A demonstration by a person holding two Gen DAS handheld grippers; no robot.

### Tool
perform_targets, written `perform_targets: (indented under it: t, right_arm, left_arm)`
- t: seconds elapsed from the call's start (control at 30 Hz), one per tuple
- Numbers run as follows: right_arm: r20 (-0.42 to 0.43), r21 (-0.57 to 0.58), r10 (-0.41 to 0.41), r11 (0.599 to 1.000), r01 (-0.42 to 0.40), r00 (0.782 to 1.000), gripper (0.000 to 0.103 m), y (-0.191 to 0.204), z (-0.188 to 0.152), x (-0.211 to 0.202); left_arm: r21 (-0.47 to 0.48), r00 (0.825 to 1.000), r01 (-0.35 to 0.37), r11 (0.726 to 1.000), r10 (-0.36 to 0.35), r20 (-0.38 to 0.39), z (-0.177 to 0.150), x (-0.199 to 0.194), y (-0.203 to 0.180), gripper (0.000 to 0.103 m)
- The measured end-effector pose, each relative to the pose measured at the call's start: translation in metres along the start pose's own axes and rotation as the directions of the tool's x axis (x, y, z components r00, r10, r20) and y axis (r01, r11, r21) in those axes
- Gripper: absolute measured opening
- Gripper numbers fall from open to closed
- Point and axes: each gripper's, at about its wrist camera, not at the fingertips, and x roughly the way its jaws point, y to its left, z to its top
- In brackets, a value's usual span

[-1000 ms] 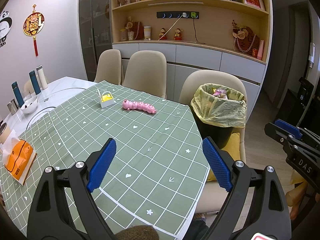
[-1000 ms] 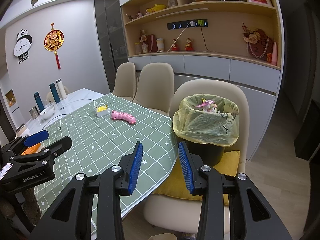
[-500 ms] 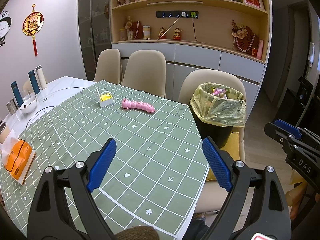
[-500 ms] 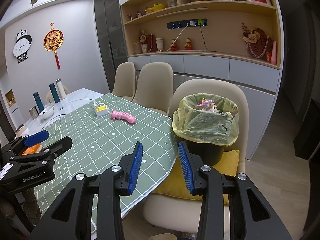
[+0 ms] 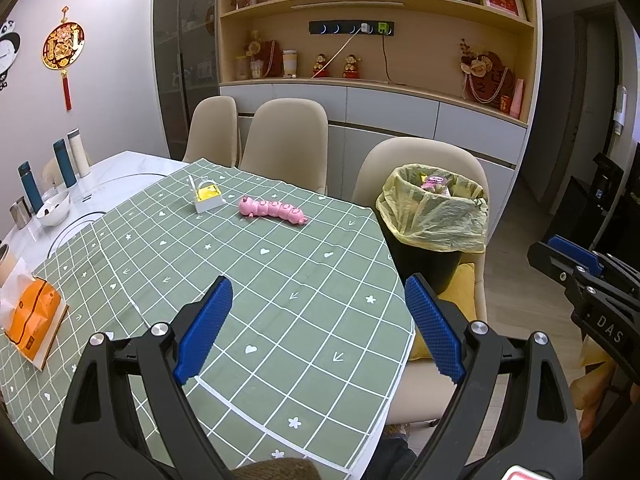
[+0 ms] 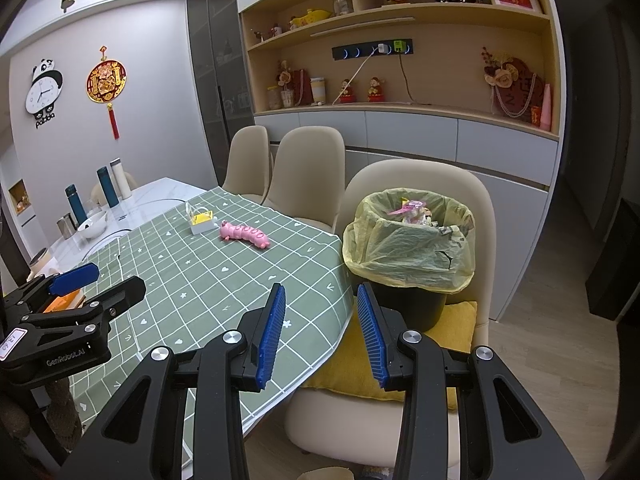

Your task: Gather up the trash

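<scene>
Blue-padded left tongs and right tongs, both tilted down, agape, empty.

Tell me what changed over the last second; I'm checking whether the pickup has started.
Nothing visibly changed. Both claws, left and right, hang open and empty over the near table edge; the pink caterpillar toy, small white box and lined trash bin sit as before.
</scene>
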Motion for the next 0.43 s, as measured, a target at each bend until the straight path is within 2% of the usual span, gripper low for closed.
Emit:
perform_targets:
  t: [0.17, 0.3, 0.37, 0.4, 0.43]
  right_arm:
    - [-0.011, -0.015, -0.005, 1.000, 0.005, 1.000, 0.036, -0.001, 0.001, 0.003]
    - [-0.047, -0.051, 0.005, 0.999, -0.008, 0.999, 0.036, 0.006, 0.006, 0.020]
    - [-0.086, -0.078, 0.032, 0.996, -0.039, 0.996, 0.036, 0.015, 0.007, 0.040]
    - [-0.110, -0.093, 0.052, 0.994, -0.062, 0.993, 0.036, 0.021, 0.006, 0.052]
    - [-0.151, -0.118, 0.091, 0.987, -0.110, 0.984, 0.036, 0.031, 0.004, 0.070]
  left_arm:
    - [-0.014, 1.000, 0.000, 1.000, 0.000, -0.027, -0.002, 0.004, 0.003, 0.084]
    - [-0.075, 0.996, -0.033, 0.997, 0.027, -0.089, -0.006, 0.018, 0.023, 0.084]
    - [-0.111, 0.989, -0.087, 0.990, 0.072, -0.127, -0.012, 0.028, 0.045, 0.084]
    - [-0.150, 0.977, -0.158, 0.976, 0.132, -0.165, -0.020, 0.037, 0.068, 0.083]
    - [-0.200, 0.959, -0.239, 0.950, 0.198, -0.202, -0.029, 0.044, 0.096, 0.083]
